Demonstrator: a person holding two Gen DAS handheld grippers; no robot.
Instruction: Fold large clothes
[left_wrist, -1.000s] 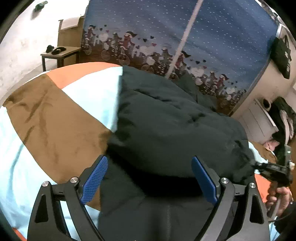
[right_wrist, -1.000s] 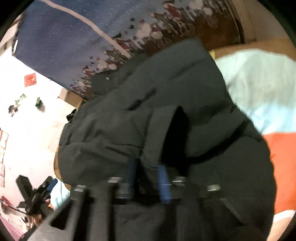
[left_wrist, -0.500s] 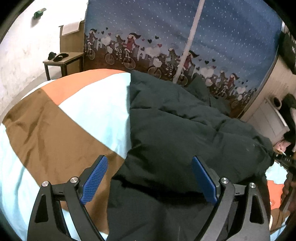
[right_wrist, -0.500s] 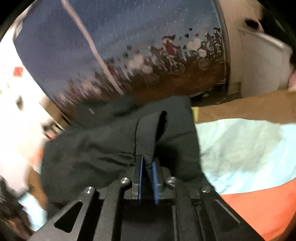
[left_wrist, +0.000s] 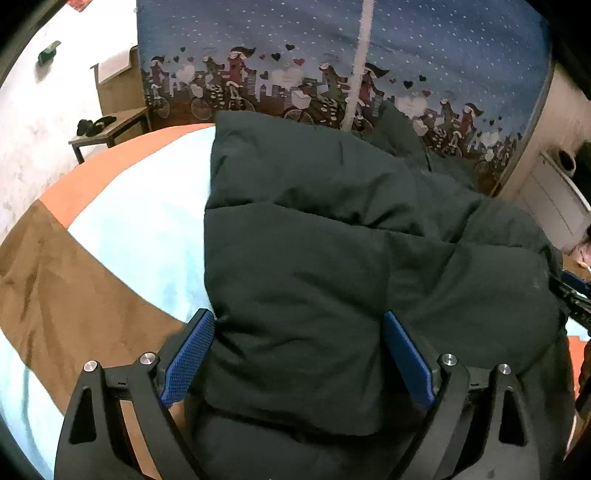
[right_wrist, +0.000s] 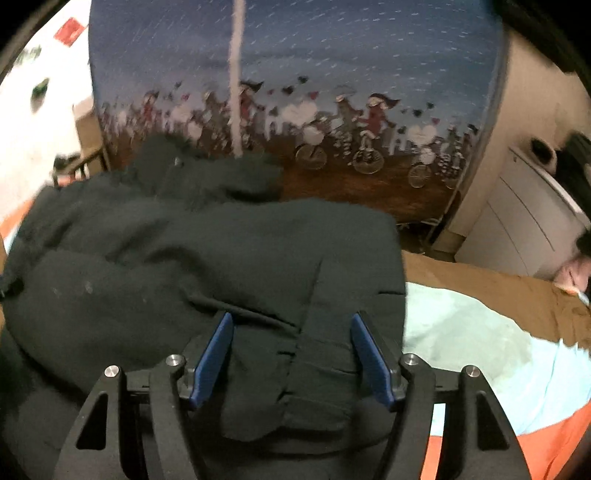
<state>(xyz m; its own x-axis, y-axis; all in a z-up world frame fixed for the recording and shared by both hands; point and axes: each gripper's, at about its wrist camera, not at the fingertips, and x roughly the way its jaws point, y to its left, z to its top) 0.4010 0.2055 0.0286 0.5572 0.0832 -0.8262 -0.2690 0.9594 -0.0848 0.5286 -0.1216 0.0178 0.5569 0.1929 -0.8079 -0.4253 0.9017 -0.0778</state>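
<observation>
Dark padded jacket (left_wrist: 332, 258) on a bed with orange, pale-blue and brown blanket (left_wrist: 122, 229) — blue cyclist-print curtain (left_wrist: 295, 55) behind. Left gripper (left_wrist: 299, 354) jaws spread; right gripper (right_wrist: 291, 354) jaws have just been opening, cloth lying loose between.

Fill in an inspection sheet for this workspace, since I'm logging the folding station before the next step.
Surface: bed cover in pale blue, orange and brown blocks.
Job's things: dark padded jacket lying bunched on the cover, fold not tidy yet.
Clutter: dark items on a small side table; what they are is unclear.
Grippers: left gripper open, jaws wide over the jacket's near edge; right gripper open, its jaws have just been opening, a jacket strip lies loose between them.
Cables: nothing seen.
Surroundings: blue curtain with cyclist print, white cabinet.
</observation>
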